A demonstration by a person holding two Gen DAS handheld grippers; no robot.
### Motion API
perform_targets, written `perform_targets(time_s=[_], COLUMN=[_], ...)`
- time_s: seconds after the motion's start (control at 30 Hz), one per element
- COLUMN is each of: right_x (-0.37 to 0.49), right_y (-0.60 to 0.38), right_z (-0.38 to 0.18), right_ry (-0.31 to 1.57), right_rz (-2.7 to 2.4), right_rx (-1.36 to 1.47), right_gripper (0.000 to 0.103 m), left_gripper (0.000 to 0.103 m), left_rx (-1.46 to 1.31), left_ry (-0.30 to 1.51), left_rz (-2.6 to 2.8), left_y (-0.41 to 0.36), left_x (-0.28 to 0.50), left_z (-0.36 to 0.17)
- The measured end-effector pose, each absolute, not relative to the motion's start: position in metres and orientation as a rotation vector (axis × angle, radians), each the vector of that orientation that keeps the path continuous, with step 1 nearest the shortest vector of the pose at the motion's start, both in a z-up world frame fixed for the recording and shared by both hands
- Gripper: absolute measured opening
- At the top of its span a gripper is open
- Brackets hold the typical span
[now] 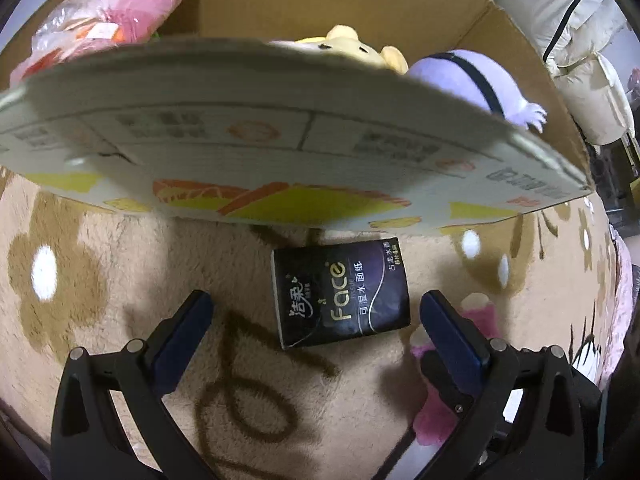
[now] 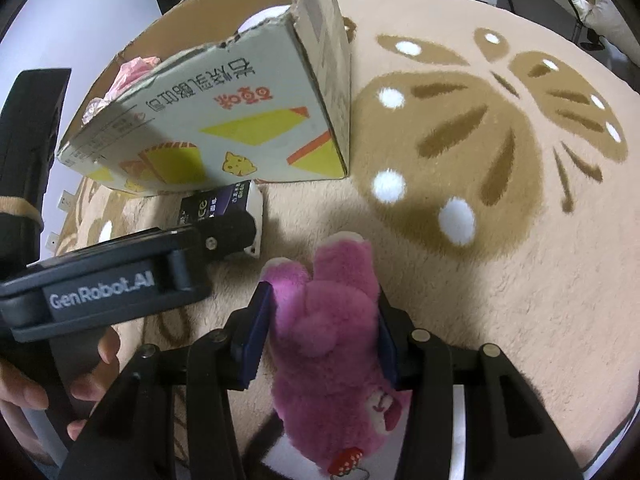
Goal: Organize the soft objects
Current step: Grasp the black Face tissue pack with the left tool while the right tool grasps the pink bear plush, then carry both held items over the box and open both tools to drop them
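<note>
A black tissue pack [image 1: 340, 292] lies on the beige rug in front of the cardboard box [image 1: 280, 140]. My left gripper [image 1: 316, 320] is open, its fingers either side of the pack, just short of it. The pack also shows in the right wrist view [image 2: 224, 206], partly hidden by the left gripper's body. My right gripper [image 2: 320, 320] is shut on a pink plush bear [image 2: 332, 344] and holds it above the rug. Inside the box lie a yellow plush [image 1: 352, 46], a lilac plush [image 1: 472, 80] and a pink bagged item [image 1: 120, 12].
The box [image 2: 240, 120] stands at the left of the right wrist view, with its flaps open. The flower-patterned rug [image 2: 480, 200] spreads to the right. White bedding [image 1: 580, 60] lies beyond the box. A hand [image 2: 92, 360] holds the left gripper.
</note>
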State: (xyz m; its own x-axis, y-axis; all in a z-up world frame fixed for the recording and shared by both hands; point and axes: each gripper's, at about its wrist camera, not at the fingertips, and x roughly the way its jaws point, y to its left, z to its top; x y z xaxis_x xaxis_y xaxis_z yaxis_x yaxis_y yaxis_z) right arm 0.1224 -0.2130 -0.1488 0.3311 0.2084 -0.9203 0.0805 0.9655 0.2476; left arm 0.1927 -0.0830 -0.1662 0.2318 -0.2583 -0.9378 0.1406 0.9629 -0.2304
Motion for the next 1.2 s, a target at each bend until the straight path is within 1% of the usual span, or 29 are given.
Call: perform_targets(time_s=[0.03, 0.1, 0.17, 0.2, 0.27, 0.43, 0.73, 0.97, 1.2], right_x=[0.122, 0.125, 0.134, 0.134, 0.133, 0.126, 0.108, 0.099, 0.092], right_y=[-0.212, -0.209, -0.206, -0.205, -0.204, -0.207, -0.225, -0.229, -0.203], right_z=[-0.149, -0.148, -0.155, -0.155, -0.155, -0.157, -0.132, -0.108, -0.081], right_ry=[1.237, 1.237, 1.236, 1.236, 1.234, 1.215, 1.125, 1.025, 0.907], right_rz=[0.086, 0.087, 0.087, 0.087, 0.086, 0.086, 0.085, 0.098, 0.132], right_rx=[0.264, 0.258, 0.257, 0.258, 0.263, 0.291, 0.325, 0.332, 0.267], right_gripper=[0.050, 0.050, 0.050, 0.050, 0.050, 0.050, 0.050, 0.046, 0.044], left_gripper=[0.101, 0.093, 0.082, 0.079, 0.064, 0.064, 0.064, 0.064, 0.064], left_rx=[-0.106, -0.086, -0.052, -0.041, -0.024, -0.014, -0.024, -0.007, -0.016], left_ry=[1.310, 1.304, 1.297, 1.298, 1.304, 1.309, 1.289, 1.181, 1.068], left_rz=[-0.269, -0.262, -0.263, -0.256, -0.235, -0.213, -0.132, -0.032, 0.025], left_y=[-0.087, -0.091, -0.096, -0.098, -0.099, -0.095, -0.082, -0.059, -0.038], left_x=[0.194, 0.194, 0.193, 0.193, 0.193, 0.188, 0.176, 0.160, 0.146], left_z=[-0.169, -0.170, -0.168, -0.168, -0.169, -0.168, -0.158, -0.132, -0.098])
